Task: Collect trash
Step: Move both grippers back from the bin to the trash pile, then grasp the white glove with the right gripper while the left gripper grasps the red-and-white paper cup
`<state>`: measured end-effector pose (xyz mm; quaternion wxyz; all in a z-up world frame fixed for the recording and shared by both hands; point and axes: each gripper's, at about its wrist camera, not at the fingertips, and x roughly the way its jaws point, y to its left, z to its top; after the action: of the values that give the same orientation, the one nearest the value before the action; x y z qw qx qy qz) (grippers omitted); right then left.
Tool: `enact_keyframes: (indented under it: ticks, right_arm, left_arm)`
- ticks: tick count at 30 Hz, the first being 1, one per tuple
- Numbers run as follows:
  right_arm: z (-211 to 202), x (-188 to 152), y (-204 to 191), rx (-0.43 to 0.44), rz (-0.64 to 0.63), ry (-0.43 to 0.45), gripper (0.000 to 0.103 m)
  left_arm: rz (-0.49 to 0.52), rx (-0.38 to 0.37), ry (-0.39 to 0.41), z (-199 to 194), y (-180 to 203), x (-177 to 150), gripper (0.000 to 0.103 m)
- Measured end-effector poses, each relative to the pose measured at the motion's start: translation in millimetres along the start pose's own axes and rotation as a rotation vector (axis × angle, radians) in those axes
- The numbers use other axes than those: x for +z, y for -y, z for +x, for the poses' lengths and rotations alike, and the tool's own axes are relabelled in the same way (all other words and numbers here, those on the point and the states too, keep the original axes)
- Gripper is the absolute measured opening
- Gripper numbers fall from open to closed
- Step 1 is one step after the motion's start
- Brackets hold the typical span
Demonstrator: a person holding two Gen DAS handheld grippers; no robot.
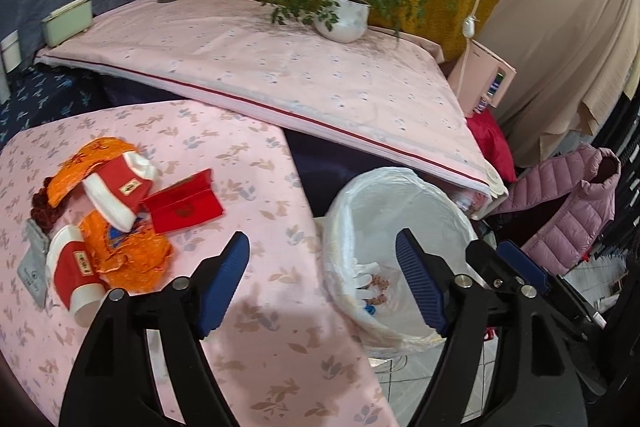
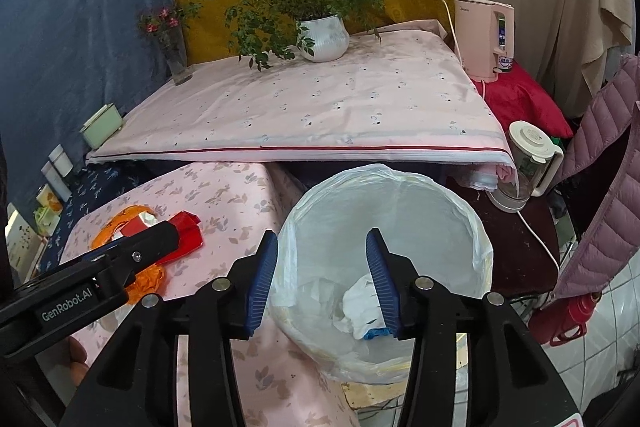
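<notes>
A trash bin lined with a white bag (image 1: 400,174) (image 2: 384,171) stands beside the pink-clothed table (image 1: 248,339). Crumpled white paper (image 2: 358,301) and a blue scrap lie at its bottom. My left gripper (image 1: 322,241) is open and empty, straddling the table edge and the bin's left rim. My right gripper (image 2: 322,239) is also open and empty, hanging over the bin's mouth. On the table to the left lie orange wrappers (image 1: 132,259), two red-and-white paper cups (image 1: 120,191), a red envelope (image 1: 184,207) and a grey packet (image 1: 34,263).
Behind is a higher pink-covered surface (image 2: 320,107) with a potted plant (image 2: 324,37), a flower vase (image 2: 176,55) and a green box (image 2: 100,125). A pink water dispenser (image 2: 486,35), a kettle (image 2: 524,163), a pink jacket (image 2: 608,187) and a red flask (image 2: 568,319) crowd the right.
</notes>
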<state>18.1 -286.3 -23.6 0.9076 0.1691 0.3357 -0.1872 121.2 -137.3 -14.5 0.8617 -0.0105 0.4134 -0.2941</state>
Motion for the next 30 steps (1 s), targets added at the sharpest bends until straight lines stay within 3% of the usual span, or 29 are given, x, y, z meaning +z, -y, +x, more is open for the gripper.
enact_keyframes:
  ticks: [5, 17, 30]
  right_arm:
    - [4, -5, -22, 0.031, -0.034, -0.019, 0.046]
    - [20, -24, -94, 0.117, -0.145, -0.086, 0.051]
    - [62, -71, -166, 0.208, -0.242, -0.244, 0.051]
  left_arm:
    - [-0.052, 0.068, 0.019, -8, -30, -4, 0.083]
    - [-0.178, 0.199, 0.035, -31, -117, -18, 0.088]
    - [-0.321, 0.286, -0.053, -31, -193, -57, 0.092]
